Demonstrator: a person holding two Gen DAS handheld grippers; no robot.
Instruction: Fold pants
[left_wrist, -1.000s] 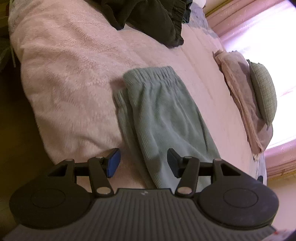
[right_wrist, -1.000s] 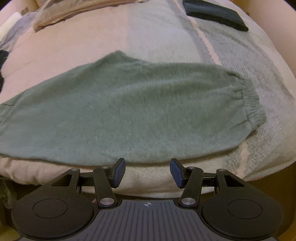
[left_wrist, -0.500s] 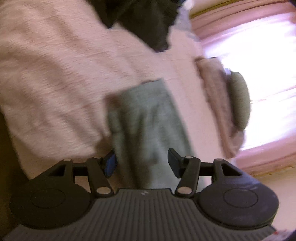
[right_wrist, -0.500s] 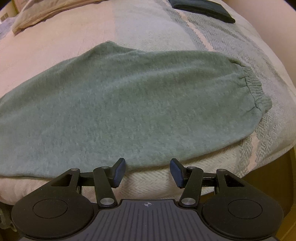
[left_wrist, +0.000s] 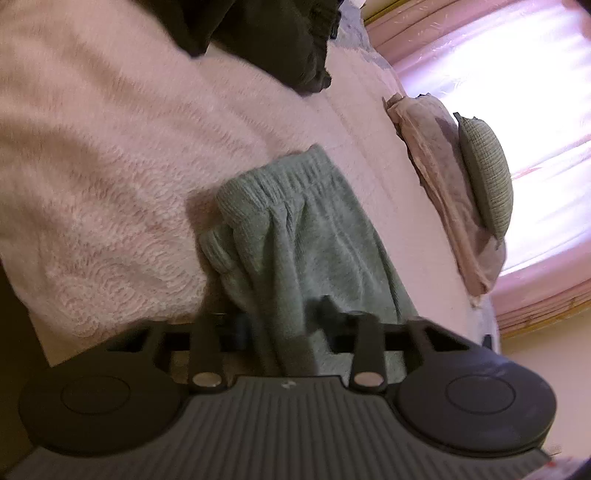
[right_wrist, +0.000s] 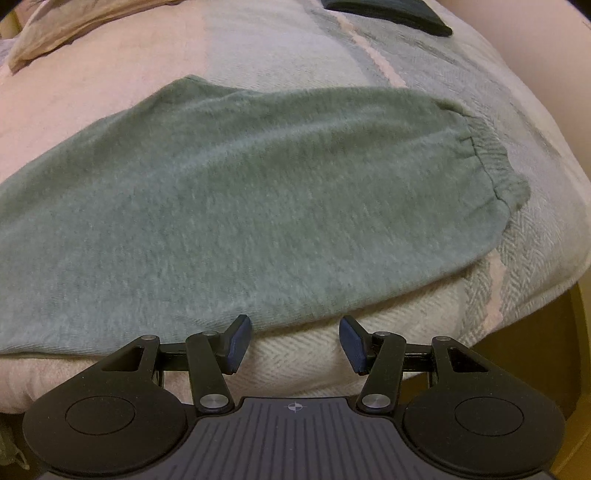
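Left wrist view: green pants (left_wrist: 310, 236) flat on pink blanket (left_wrist: 110, 155), waistband end pinched between closing left gripper (left_wrist: 284, 328). Right wrist view: right gripper (right_wrist: 295, 341) spread wide, empty, just off pants' near edge, nothing grasped.

The bed (left_wrist: 110, 184) has a pink blanket. On it lie the green pants (left_wrist: 314, 240), a dark garment (left_wrist: 277, 40), a beige cloth (left_wrist: 436, 155) and, near the far corner, a dark folded item (right_wrist: 388, 14).
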